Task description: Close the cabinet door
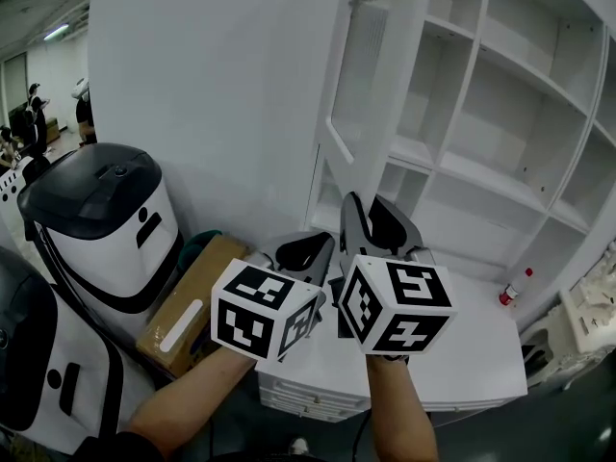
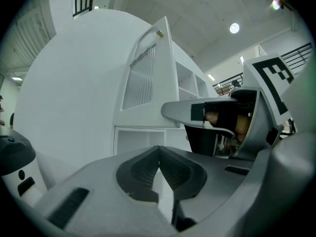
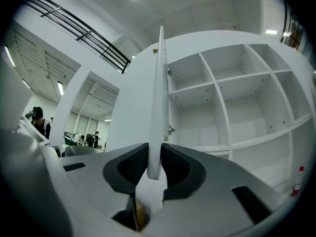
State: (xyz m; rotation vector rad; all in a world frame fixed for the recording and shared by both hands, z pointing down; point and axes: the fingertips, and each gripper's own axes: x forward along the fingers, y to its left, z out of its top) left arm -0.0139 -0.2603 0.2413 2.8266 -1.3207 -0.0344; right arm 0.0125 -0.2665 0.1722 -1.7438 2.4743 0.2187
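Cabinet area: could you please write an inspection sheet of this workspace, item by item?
Surface: white counter below the shelves, mostly bare.
Job's things: cabinet door stands open, swung out toward the person; shelves exposed.
Clutter: red-capped bottle upright near the counter's right end; cardboard box at left, beside the machines.
Grippers: right tool closed on the door's free edge; left tool shut, holding nothing, close beside the right one.
Cables: dark cord-like line along the nearer machine; cannot tell if it is a cable.
Surroundings: white-and-black machines at left; people far behind them.
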